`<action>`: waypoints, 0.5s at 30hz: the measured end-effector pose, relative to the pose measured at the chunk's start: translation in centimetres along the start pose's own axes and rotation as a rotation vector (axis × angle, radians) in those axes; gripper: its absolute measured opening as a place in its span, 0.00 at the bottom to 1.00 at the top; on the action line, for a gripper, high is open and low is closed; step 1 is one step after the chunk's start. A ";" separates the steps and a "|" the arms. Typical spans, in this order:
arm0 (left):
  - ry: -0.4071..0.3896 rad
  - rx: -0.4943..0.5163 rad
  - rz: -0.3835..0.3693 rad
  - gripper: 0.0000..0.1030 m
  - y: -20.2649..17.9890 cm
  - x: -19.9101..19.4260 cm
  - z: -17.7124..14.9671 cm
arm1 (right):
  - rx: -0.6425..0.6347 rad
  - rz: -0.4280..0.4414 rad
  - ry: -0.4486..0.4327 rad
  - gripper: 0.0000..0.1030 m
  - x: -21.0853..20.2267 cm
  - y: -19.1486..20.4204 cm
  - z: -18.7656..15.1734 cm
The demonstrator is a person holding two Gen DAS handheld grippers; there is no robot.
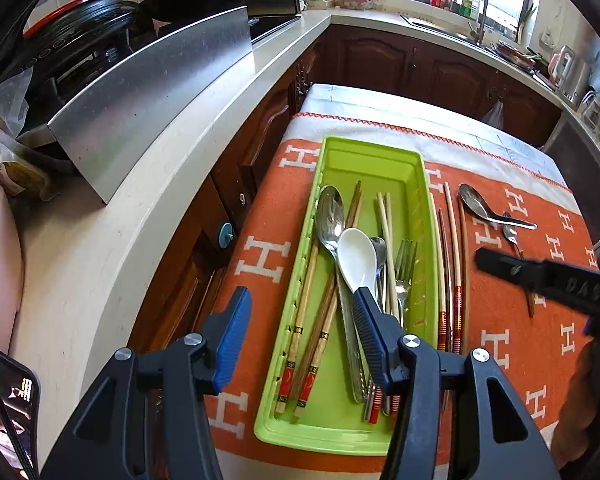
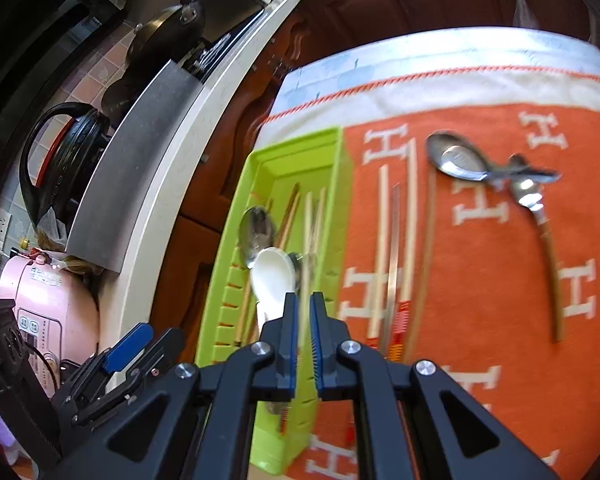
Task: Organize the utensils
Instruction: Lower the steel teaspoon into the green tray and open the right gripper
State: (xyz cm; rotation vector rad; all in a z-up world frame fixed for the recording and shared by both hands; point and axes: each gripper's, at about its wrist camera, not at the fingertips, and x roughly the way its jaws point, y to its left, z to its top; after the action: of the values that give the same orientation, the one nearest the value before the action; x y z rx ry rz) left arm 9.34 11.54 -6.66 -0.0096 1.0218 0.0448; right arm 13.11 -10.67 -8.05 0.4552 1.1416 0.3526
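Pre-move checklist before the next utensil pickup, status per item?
1. Left gripper free of the white spoon: ok, jaws open, nothing between them.
2. White spoon inside green tray: ok.
3. Right gripper empty: cannot tell; jaws nearly shut, view blurred.
4. Utensils left on the orange cloth: not ok; chopsticks and metal spoon lie outside the tray.
5. Tray has room: ok, far end bare.
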 end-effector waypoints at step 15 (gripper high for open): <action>-0.007 0.137 -0.023 0.71 -7.2 -1.1 0.3 | -0.028 -0.208 -0.123 0.07 -5.6 -9.1 1.4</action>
State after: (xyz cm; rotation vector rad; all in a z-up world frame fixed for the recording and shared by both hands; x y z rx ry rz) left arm 9.34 4.34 -5.60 0.1040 1.0162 -0.0464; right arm 12.57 -21.42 -7.84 0.3258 1.0524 0.1568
